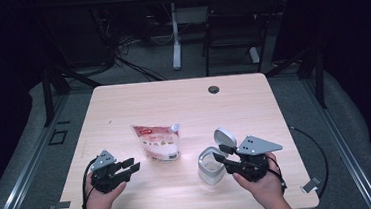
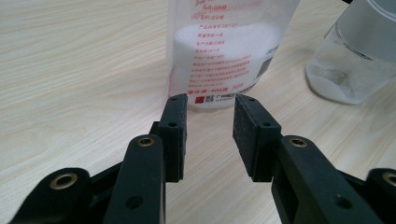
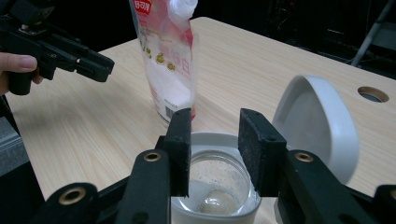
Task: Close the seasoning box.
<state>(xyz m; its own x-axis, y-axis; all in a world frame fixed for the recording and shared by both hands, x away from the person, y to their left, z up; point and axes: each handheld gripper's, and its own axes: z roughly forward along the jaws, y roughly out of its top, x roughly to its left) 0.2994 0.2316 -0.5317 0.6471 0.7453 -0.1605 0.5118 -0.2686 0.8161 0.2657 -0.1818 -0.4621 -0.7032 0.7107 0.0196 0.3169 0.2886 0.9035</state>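
Note:
A clear pouch [image 1: 157,143] with red print and white powder stands upright at the table's middle; its base fills the top of the left gripper view [image 2: 224,51]. My left gripper [image 1: 132,165] [image 2: 210,105] sits just short of the pouch, low over the table, open with nothing between its pads. To the right stands a clear jar [image 1: 211,165] [image 3: 217,186] with a white rim, its hinged lid [image 1: 224,137] [image 3: 317,126] flipped open. My right gripper [image 1: 221,152] [image 3: 215,119] hovers over the jar's mouth, open and holding nothing. A little white residue lies in the jar's bottom.
The light wooden table [image 1: 183,99] has a round cable hole [image 1: 213,89] near its far edge. Behind it a black chair [image 1: 235,25] and a white desk leg [image 1: 175,35] stand on the dark floor. The left gripper [image 3: 100,65] also appears in the right gripper view.

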